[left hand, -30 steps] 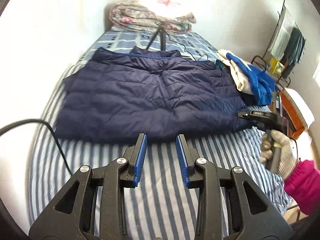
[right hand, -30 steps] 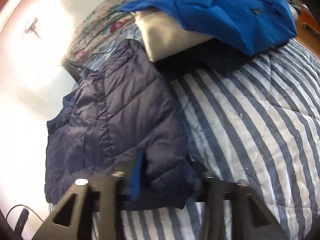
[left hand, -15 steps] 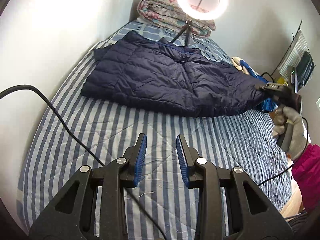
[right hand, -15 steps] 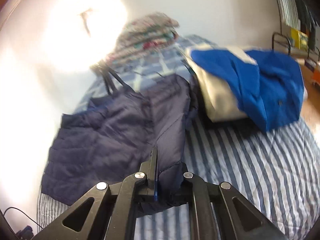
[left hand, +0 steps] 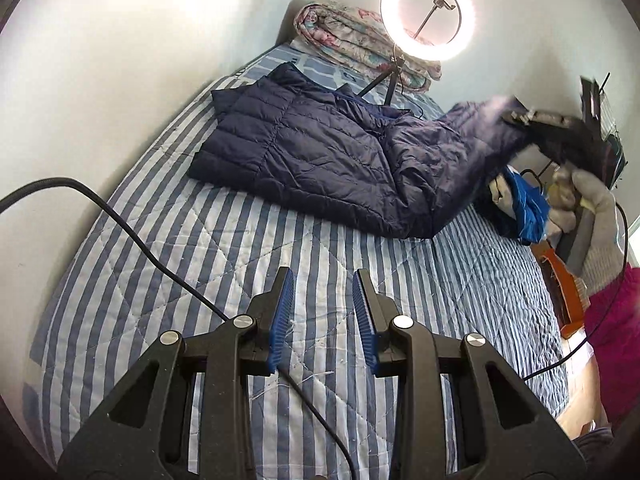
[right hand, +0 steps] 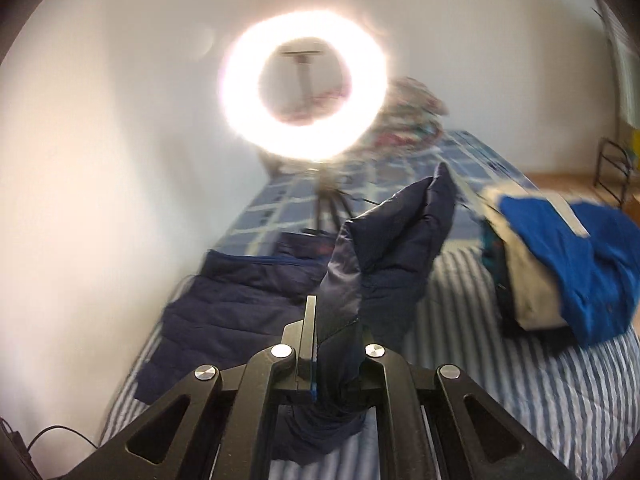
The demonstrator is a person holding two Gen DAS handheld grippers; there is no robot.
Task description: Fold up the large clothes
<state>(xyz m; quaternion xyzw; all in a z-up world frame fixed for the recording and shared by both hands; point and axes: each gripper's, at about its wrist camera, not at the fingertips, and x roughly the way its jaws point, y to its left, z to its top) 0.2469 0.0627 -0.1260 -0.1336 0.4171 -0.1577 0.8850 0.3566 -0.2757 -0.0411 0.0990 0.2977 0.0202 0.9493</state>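
Two grippers. Lower centre of the left wrist view: the left gripper (left hand: 323,312), black frame with two ribbed blue pads (left hand: 283,316), jaws parted and nothing between them, above the striped bedspread. One black cable (left hand: 132,236) runs from the left edge to beneath the pads.

Lower centre of the right wrist view: the right gripper (right hand: 334,344), jaws clenched on a fold of the one navy quilted jacket (right hand: 240,312); the pinched cloth rises in a peak, and the rest lies flat on the bed at centre left. In the left wrist view the same jacket (left hand: 320,152) spans mid-frame, its right end lifted toward the blurred right gripper (left hand: 516,118), which a gloved hand (left hand: 592,216) with a pink sleeve (left hand: 612,312) carries at the right edge.

One bedspread (left hand: 200,280), blue-and-white stripes with diamond stitching. One heap of clothes (right hand: 568,264), bright blue over cream, at the right. One rolled floral quilt (left hand: 352,44) at the bed's far end. One circular ring light (left hand: 427,20) on a tripod, upper centre.
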